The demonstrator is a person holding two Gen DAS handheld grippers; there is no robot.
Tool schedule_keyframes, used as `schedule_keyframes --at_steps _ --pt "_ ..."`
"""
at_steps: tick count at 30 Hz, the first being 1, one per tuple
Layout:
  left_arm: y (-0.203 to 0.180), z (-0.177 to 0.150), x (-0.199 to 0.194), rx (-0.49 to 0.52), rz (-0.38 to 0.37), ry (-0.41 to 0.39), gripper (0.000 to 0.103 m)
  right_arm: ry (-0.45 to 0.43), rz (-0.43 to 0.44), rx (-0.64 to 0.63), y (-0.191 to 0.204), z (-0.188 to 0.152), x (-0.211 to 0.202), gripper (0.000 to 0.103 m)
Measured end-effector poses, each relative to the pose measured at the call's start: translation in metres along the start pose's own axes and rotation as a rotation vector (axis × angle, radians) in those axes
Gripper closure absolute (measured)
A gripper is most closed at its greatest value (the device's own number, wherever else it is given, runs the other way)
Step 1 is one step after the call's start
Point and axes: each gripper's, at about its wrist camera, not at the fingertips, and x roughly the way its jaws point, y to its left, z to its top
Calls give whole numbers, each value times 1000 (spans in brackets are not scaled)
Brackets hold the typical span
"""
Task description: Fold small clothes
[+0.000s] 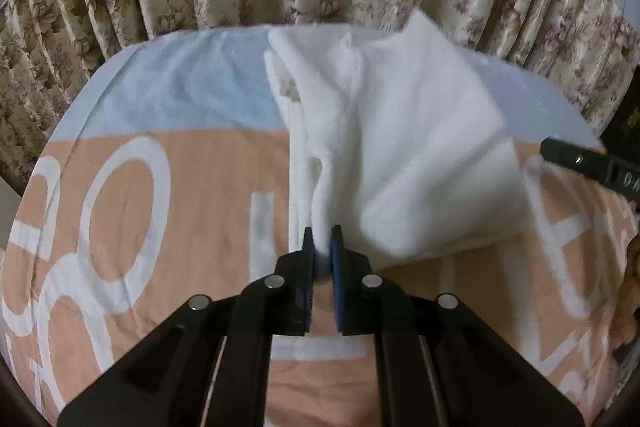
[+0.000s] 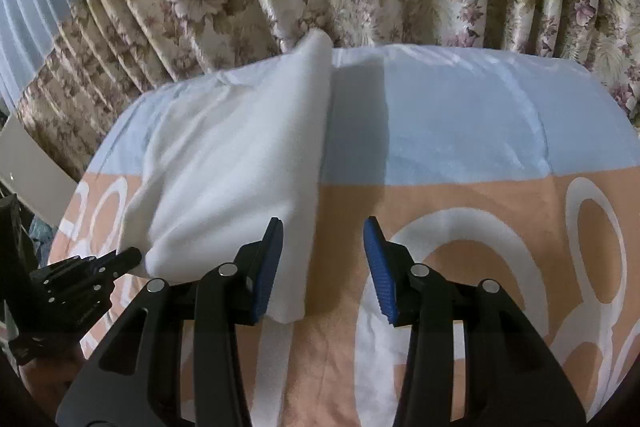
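Pinching white garment (image 1: 400, 147) edge: left tool (image 1: 321, 247) | right tool (image 2: 323, 267) wide open, empty, beside it

Left gripper (image 1: 321, 241) jaws pinch white garment (image 1: 400, 147) on bedspread (image 1: 160, 187).

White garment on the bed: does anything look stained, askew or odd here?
Yes. The white garment shows two brownish marks near its left fold, possibly stains. It lies bunched and uneven on the bedspread, pinched by the left gripper; the right gripper is open.

Dim indoor light, soft blur, fisheye-warped edges.
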Motion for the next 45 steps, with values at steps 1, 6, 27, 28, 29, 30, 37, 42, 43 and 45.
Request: schedule_keyframes --at_steps 1,6,27,28,29,30,37,42,43,45 --pt "1 -3 0 3 0 0 94 4 -2 -1 0 -1 1 60" --pt "1 -2 -5 25 46 -7 64 15 -2 2 -4 -1 7 58" --pt "-14 91 18 -25 116 -95 32 -18 -8 -3 -14 31 21 50" --pt "-10 88 27 -26 156 -71 31 -17 -8 -4 -15 31 22 49" --pt "-2 82 37 -44 172 -41 30 -16 -12 -7 -15 31 24 49" --pt "5 78 39 -64 161 -41 27 -13 -16 -13 -15 31 26 49" --pt "22 68 31 -65 91 -112 14 -14 9 -4 -16 40 42 48" --pt "27 82 21 -139 -4 -148 15 -43 58 -3 -8 60 46 41" --pt "27 86 21 -145 -21 -149 15 -49 56 -9 -5 65 47 40" --pt "24 93 28 -136 -26 -133 15 -52 63 -13 -2 73 55 39"
